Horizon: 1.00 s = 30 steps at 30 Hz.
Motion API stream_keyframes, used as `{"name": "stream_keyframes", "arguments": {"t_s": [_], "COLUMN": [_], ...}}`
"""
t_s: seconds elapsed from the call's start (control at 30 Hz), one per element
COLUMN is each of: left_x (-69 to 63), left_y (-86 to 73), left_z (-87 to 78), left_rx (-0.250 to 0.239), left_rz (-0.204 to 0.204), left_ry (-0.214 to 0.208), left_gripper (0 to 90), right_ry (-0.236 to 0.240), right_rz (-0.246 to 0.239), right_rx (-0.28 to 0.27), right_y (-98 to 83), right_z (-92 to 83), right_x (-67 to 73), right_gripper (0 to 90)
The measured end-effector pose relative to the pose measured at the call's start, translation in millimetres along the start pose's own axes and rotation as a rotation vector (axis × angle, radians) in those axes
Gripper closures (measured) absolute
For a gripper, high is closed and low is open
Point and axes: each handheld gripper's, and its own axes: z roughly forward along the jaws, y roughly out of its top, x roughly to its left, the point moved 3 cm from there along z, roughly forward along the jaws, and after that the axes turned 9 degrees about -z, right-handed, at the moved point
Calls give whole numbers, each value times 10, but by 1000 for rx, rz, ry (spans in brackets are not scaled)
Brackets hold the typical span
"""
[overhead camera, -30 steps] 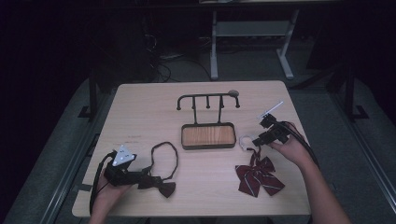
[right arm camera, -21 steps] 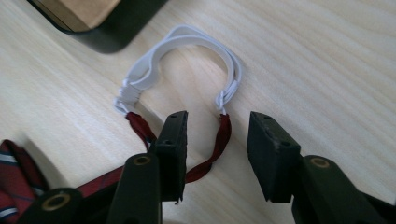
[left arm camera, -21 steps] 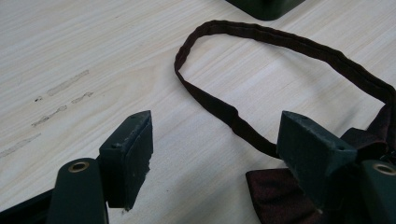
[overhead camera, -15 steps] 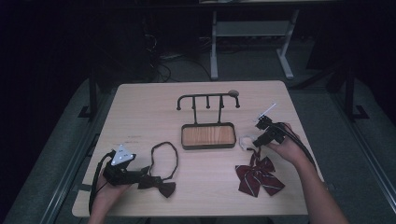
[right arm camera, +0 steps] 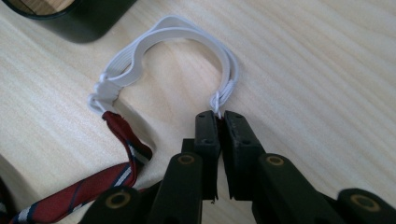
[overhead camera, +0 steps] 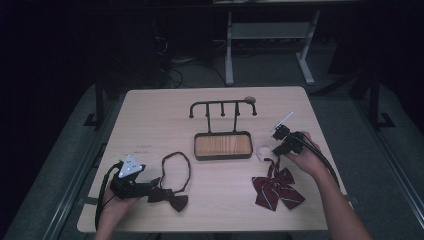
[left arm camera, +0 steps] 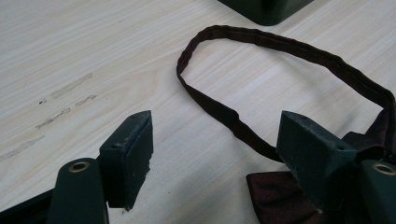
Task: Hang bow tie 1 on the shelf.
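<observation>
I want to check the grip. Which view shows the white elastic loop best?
The right gripper view: the white loop lies close, its end pinched between the shut right gripper. The high view shows it as a small pale patch.

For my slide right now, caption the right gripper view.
Right gripper shut on the white elastic loop of a striped bow tie.

On the light wooden table we find the dark metal rack with its wood-floored tray at centre. The dark bow tie with its neck loop lies at eight o'clock from it, the red striped bow tie at four, its white elastic loop just beside the tray at three
</observation>
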Motion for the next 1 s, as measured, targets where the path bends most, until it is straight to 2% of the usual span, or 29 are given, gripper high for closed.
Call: {"name": "stream_keyframes", "arguments": {"t_s": [0.13,0.43,1.0], "left_x": [-5,-16,-16], "left_y": [-2,-2,-8], "left_z": [2,9,-4], "left_rx": [2,6,6], "left_rz": [-2,8,6], "left_ry": [2,1,5], "left_gripper": [276,276,276], "right_ry": [10,78,180], "right_rz": [10,40,-1], "right_rx": [-12,-60,-156], "right_y": [-25,-95,-117], "right_z": [-59,-243,-555], "right_x": [-2,30,203], "right_gripper": [856,867,872]}}
